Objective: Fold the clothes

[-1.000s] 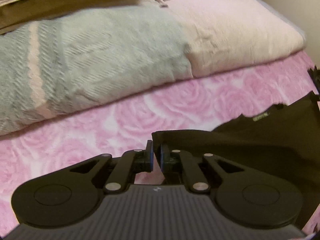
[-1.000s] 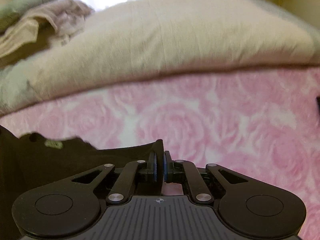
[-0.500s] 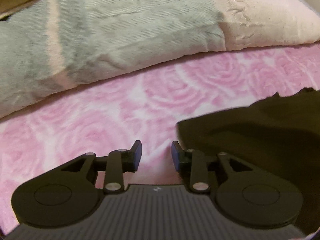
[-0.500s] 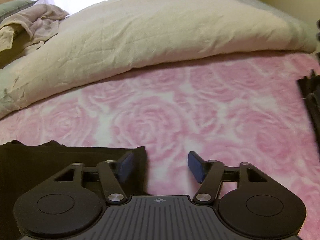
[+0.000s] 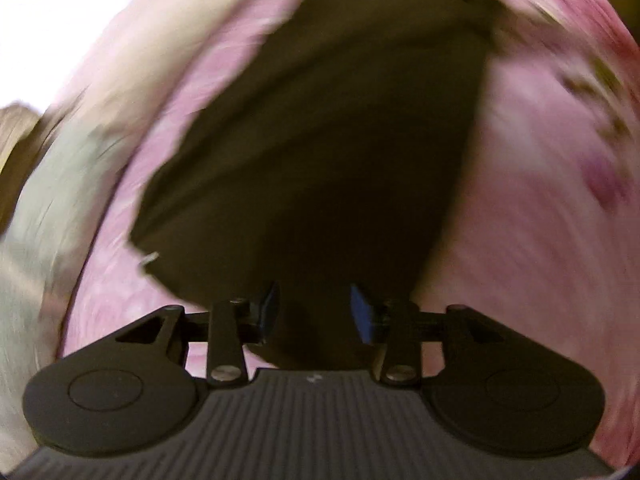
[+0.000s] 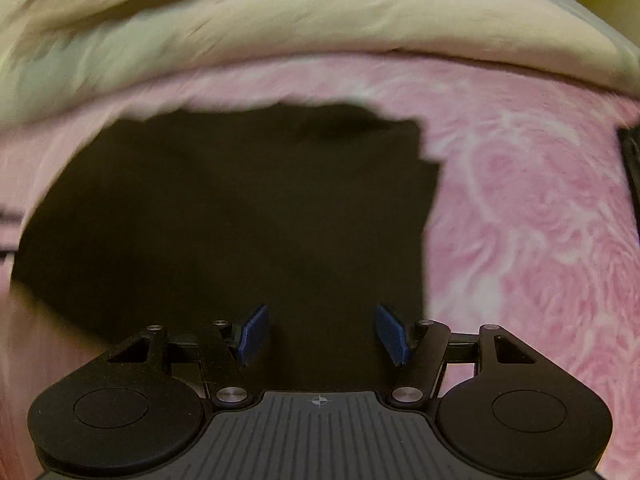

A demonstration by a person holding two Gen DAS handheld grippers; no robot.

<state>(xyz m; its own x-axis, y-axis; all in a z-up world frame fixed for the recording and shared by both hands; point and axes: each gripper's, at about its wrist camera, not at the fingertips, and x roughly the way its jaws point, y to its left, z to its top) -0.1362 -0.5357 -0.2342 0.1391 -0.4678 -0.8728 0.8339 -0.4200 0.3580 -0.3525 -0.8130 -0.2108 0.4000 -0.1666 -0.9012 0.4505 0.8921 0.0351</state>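
A black garment (image 5: 328,152) lies flat on the pink rose-patterned bedspread (image 5: 532,208). In the left wrist view it fills the middle of a blurred frame. My left gripper (image 5: 314,312) is open and empty, just above the garment's near edge. In the right wrist view the same garment (image 6: 224,216) spreads across the centre and left. My right gripper (image 6: 320,334) is open and empty over the garment's near part, close to its right edge.
A cream pillow (image 6: 360,20) lies across the far side of the bed. A grey-green blanket (image 5: 44,200) sits at the left. The bedspread (image 6: 532,220) shows bare to the right of the garment. A dark object (image 6: 630,168) is at the right edge.
Both grippers have let go of the garment and opened. Both have pulled back and swung, so the whole garment now shows laid flat; the frames are blurred by the motion.
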